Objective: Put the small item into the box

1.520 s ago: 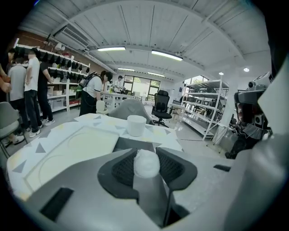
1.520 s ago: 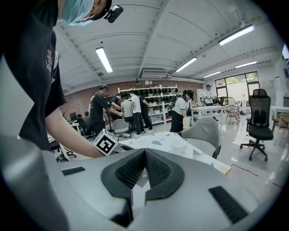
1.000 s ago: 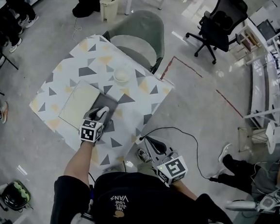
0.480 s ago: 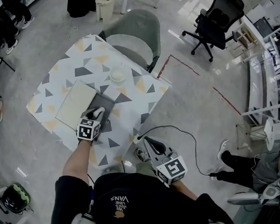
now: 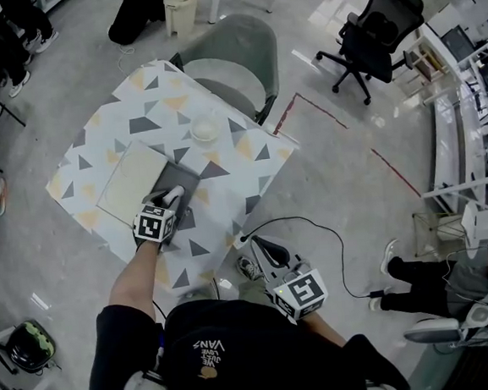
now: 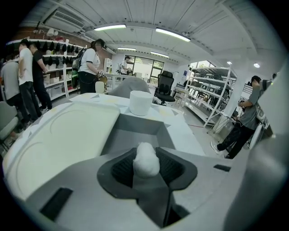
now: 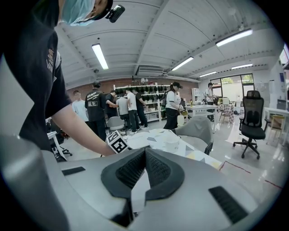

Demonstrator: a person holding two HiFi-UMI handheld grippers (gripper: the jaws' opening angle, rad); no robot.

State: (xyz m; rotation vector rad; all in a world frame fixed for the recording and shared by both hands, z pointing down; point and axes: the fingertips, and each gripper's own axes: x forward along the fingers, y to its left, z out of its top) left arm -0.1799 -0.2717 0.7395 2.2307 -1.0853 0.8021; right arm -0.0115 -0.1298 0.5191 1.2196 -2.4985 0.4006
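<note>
Between the pads of the left tongs (image 6: pixel 146 154) sits the small white item (image 6: pixel 145 164), pinched and not yet let go; just ahead of their tips and below them lies the open grey box (image 6: pixel 135 122), its floor bare as far as it shows; so the carry looks nearly done, with lowering and release left. A cream lid (image 6: pixel 63 135) lies left of the tips; a white cup (image 6: pixel 141 102) stands beyond the box. The right tongs (image 7: pixel 143 153) hang well back, off the table (image 5: pixel 227 191), pads pressed together on nothing. The left tongs' own body hides the box's near rim, so whether the item is already over it I cannot tell.
</note>
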